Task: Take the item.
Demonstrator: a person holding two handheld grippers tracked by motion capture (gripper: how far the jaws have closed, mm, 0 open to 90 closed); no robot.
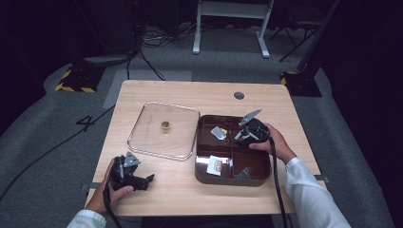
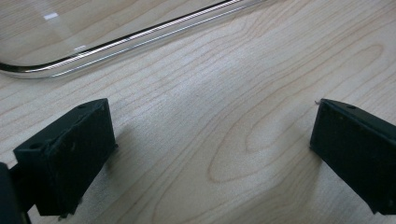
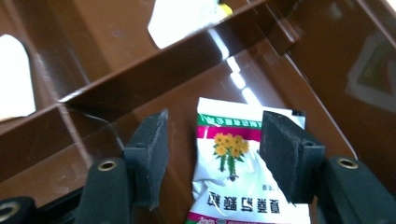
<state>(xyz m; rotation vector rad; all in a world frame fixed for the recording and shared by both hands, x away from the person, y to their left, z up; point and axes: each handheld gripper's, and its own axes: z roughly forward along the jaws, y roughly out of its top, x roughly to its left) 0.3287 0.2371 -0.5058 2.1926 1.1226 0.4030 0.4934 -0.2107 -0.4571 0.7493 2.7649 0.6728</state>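
Note:
A brown compartment box (image 1: 260,181) sits right of the table's centre. My right gripper (image 1: 241,137) is held over its upper right compartment. In the right gripper view my right gripper (image 3: 212,140) is open, its jaws either side of a white packet (image 3: 233,163) printed with yellow flowers and green and pink bands, lying on the box floor. A clear lid (image 1: 142,128) with a small gold knob (image 1: 165,125) lies left of the box. My left gripper (image 1: 146,182) rests open on the bare wood near the front left, nothing between its jaws (image 2: 210,149).
A silvery packet (image 1: 218,132) lies in the box's upper left compartment, a white one (image 1: 214,165) in the lower left, small dark items (image 1: 244,173) in the lower right. The lid's rim (image 2: 116,42) runs just beyond my left gripper. A grey grommet (image 1: 239,95) marks the table's far side.

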